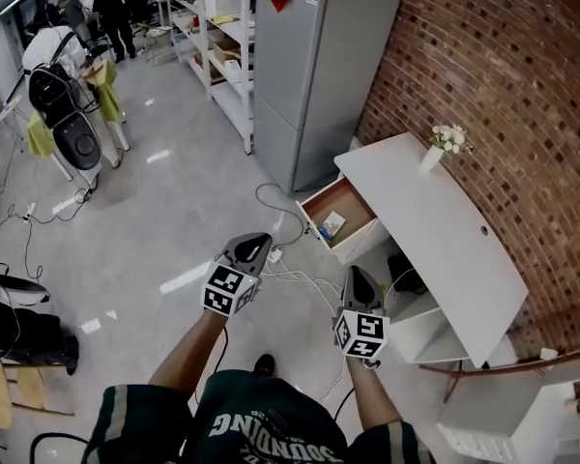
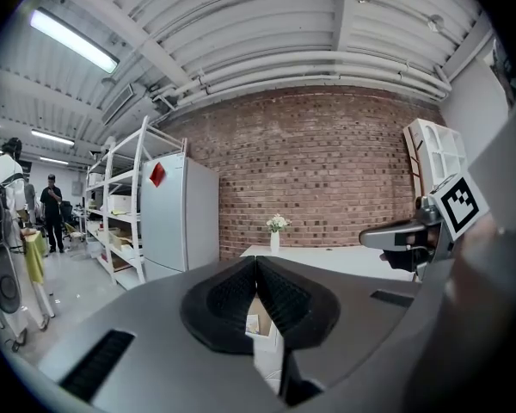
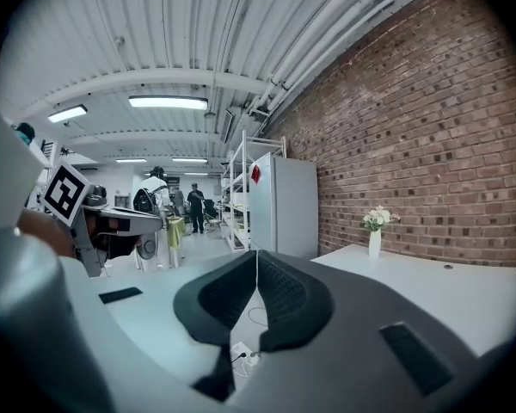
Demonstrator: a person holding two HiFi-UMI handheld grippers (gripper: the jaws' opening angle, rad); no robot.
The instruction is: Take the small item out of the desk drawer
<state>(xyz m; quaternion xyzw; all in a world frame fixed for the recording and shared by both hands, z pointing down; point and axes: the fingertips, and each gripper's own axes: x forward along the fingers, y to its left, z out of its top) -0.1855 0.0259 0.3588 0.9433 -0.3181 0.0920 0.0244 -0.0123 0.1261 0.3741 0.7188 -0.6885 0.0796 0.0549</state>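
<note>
The white desk (image 1: 445,230) stands against the brick wall, and its wooden drawer (image 1: 340,201) is pulled open toward the floor. A small white and blue item (image 1: 333,224) lies in the drawer's near corner. In the head view my left gripper (image 1: 255,244) hangs over the floor, short of the drawer and to its left, jaws shut and empty. My right gripper (image 1: 357,276) is just below the drawer's front, also shut and empty. In the left gripper view the pads (image 2: 279,295) meet, and the drawer (image 2: 260,312) shows below them. The right gripper view shows its pads (image 3: 279,295) touching.
A grey fridge (image 1: 314,66) and white shelves (image 1: 217,46) stand beyond the drawer. Cables and a power strip (image 1: 275,256) lie on the floor between the grippers and the drawer. A vase of flowers (image 1: 433,155) stands on the desk's far end. A person (image 1: 111,13) stands far off.
</note>
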